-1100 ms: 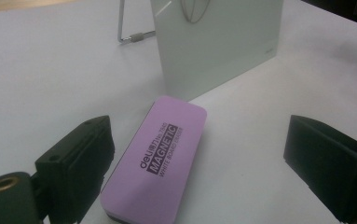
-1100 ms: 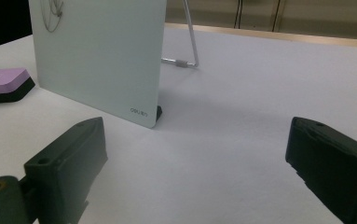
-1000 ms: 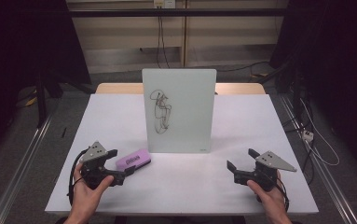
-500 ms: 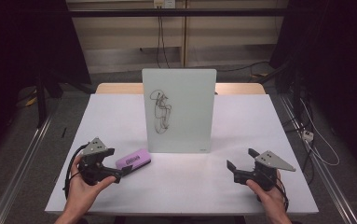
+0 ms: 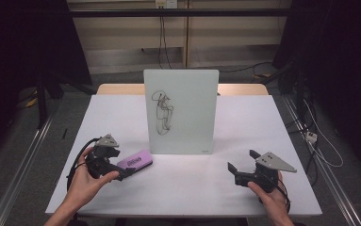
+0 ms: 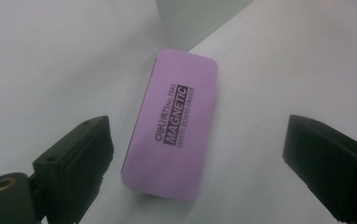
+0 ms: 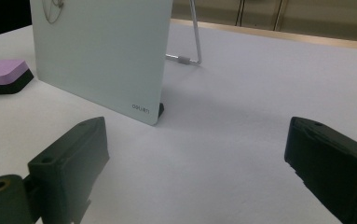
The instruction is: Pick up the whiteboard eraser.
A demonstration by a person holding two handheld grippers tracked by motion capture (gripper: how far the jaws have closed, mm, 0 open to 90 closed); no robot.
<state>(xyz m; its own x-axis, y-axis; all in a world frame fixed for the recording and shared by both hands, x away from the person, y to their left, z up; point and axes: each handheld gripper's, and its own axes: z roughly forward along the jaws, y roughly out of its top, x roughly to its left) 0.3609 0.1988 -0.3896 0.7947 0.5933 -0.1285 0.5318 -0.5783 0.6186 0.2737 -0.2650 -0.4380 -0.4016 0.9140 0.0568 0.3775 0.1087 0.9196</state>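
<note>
White tabletop [image 5: 192,183] under my hands; my left gripper [image 6: 199,154] has jaws wide, just narrowing a bit round the magnetic whiteboard eraser [image 6: 171,126], pads not touching yet. Grab pending, scribble still on whiteboard [image 5: 180,110]. Eraser: pink top, black base, lying flat just left of the board. Right gripper [image 7: 195,158] open, idle

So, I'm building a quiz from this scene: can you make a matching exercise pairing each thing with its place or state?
Things:
1. whiteboard eraser
2. whiteboard
3. left hand-held gripper
4. right hand-held gripper

States:
A. stands upright, scribbled on
B. open over bare table
C. lies flat, purple
D. open, jaws either side of the eraser

Pairs: 1-C, 2-A, 3-D, 4-B
</note>
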